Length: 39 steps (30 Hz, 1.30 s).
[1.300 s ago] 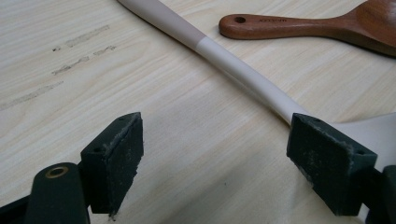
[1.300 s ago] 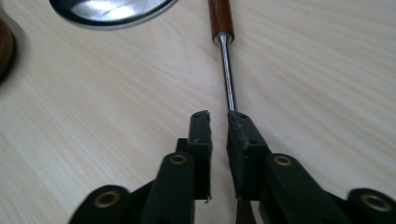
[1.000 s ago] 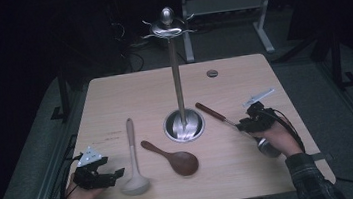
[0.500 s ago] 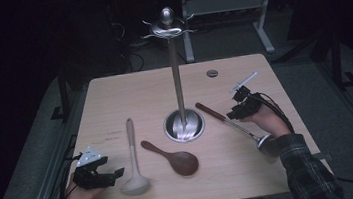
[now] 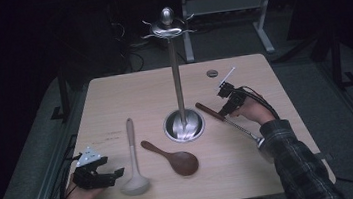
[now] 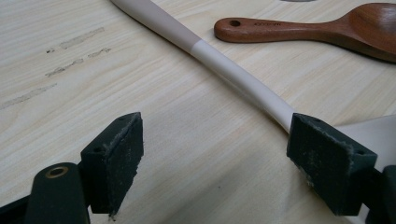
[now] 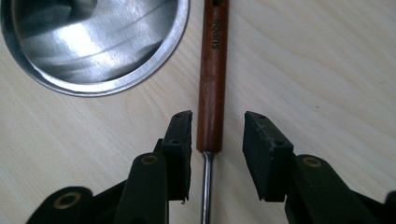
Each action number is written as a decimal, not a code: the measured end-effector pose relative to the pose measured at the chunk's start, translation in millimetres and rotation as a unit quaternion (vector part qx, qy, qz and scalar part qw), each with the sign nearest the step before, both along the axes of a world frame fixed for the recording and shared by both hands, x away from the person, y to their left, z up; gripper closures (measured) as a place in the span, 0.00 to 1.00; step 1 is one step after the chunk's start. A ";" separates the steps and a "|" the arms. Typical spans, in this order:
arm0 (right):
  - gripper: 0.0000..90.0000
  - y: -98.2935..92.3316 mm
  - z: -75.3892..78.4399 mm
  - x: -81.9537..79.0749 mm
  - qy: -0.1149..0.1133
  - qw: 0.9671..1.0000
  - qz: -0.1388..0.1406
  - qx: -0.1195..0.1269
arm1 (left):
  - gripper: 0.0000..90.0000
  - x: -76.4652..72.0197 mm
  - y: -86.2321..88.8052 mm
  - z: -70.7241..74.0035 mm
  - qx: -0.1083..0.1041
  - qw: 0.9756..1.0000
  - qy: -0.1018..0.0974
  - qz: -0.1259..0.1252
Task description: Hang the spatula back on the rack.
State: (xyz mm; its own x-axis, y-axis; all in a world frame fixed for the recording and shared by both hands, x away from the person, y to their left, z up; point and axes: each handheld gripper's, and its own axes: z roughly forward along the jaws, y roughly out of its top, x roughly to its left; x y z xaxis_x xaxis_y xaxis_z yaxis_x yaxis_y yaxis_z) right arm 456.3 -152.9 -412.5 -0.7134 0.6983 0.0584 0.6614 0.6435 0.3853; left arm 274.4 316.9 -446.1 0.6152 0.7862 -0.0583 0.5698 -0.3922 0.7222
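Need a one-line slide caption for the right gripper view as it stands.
Right gripper open, jaws straddling the brown wooden handle without pressing it, beside the steel stand base.

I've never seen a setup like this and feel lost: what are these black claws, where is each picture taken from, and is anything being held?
A person holds a two-jaw hand tool in each hand. The high view looks down on the wooden table; the other views ride on the tools. On the table stand a metal rack and lie a pale ladle, a wooden spoon and a wood-handled utensil. The right gripper straddles that handle, jaws apart, gripping nothing yet. The left gripper is open beside the ladle.
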 end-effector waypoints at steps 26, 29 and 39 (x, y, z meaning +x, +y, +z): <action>0.81 21.7 -27.4 13.1 0.054 0.997 -0.006 -0.059 | 0.20 -1.5 1.6 -0.6 -0.001 1.000 0.002 0.000; 0.82 22.4 -27.4 13.0 0.054 0.997 -0.011 -0.060 | 0.20 -1.9 1.2 -0.4 -0.002 1.000 0.002 0.002; 0.82 14.4 -19.7 11.3 0.039 0.999 -0.021 -0.023 | 0.20 -1.8 1.7 -0.8 -0.004 1.000 0.003 0.004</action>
State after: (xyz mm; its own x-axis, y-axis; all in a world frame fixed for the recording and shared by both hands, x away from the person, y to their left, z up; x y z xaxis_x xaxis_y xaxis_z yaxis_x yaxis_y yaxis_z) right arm 467.6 -138.5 -432.1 -0.6775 0.7312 0.0794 0.7153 0.6300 0.3025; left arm 272.6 318.7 -446.9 0.6084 0.7908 -0.0671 0.5767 -0.3824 0.7220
